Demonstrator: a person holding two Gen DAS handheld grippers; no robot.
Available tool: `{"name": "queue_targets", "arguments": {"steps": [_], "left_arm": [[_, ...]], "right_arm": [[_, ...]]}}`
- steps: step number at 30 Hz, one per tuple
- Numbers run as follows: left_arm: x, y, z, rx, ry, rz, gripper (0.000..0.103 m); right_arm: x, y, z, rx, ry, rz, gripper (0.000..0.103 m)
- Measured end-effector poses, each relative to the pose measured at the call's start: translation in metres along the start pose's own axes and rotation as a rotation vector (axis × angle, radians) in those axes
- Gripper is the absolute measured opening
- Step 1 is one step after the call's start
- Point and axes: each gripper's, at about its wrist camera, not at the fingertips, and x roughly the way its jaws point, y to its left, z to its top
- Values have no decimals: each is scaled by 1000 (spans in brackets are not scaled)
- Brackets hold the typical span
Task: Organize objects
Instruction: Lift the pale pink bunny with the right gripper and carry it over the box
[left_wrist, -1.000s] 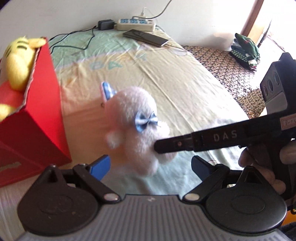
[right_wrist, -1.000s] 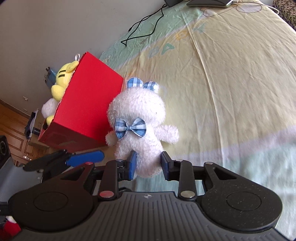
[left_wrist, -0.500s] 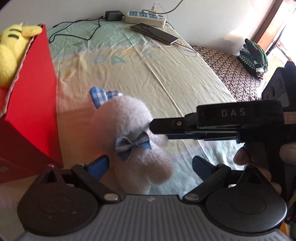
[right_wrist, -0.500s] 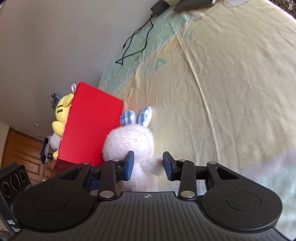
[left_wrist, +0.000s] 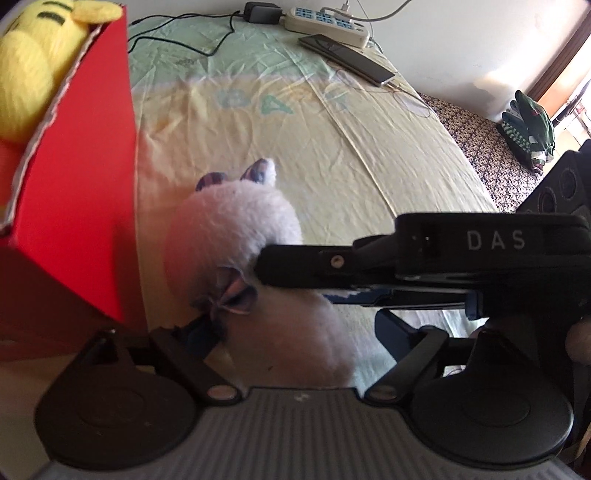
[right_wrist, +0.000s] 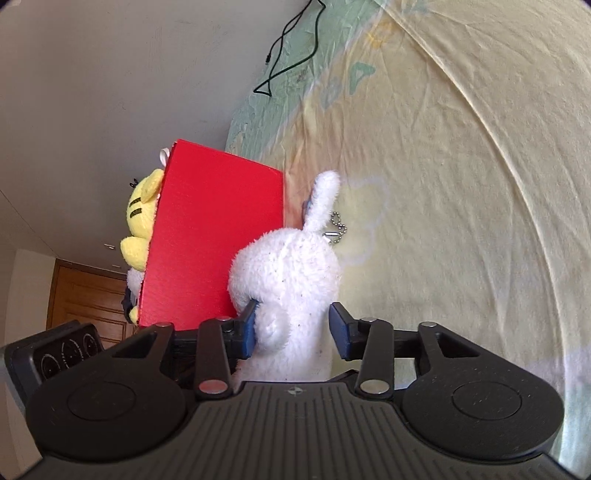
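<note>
The right gripper (right_wrist: 292, 329) has its blue pads squeezed on the white bunny (right_wrist: 291, 280), held just off the sheet (right_wrist: 461, 184) right beside the red box (right_wrist: 214, 236) wall. The left gripper (left_wrist: 291, 334) is spread wide, holding nothing, with the bunny hanging between its fingers. A yellow plush (left_wrist: 33, 70) sits in the box; there's loads of bare sheet on the right, with a phone (left_wrist: 347, 59) and power strip (left_wrist: 327, 22) way back.

Looks like a bedroom at home: wrinkled yellow-green bedsheet (left_wrist: 332, 147), power strip (left_wrist: 325, 20) and phone (left_wrist: 347, 59) charging at the far edge, plain wall (right_wrist: 110, 74), wooden door (right_wrist: 88, 299) off left, folded clothes (left_wrist: 528, 129) far right.
</note>
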Motion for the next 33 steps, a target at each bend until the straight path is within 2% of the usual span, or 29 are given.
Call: {"name": "queue_targets", "arguments": {"steps": [1, 10, 17, 25, 33], "left_arm": [[-1, 0, 0, 1, 1, -5, 88], [-6, -16, -11, 40, 4, -31, 86], [-18, -41, -16, 105, -17, -59, 86], [-50, -64, -13, 154, -115, -55, 85], [-93, -61, -13, 150, -235, 3, 85]], "right_arm": [[-1, 1, -1, -15, 20, 2, 38], [-22, 2, -11, -28, 4, -23, 35], [-54, 7, -24, -50, -58, -42, 35], [-84, 32, -28, -134, -127, -17, 35], [-85, 68, -29, -255, -165, 52, 36]]}}
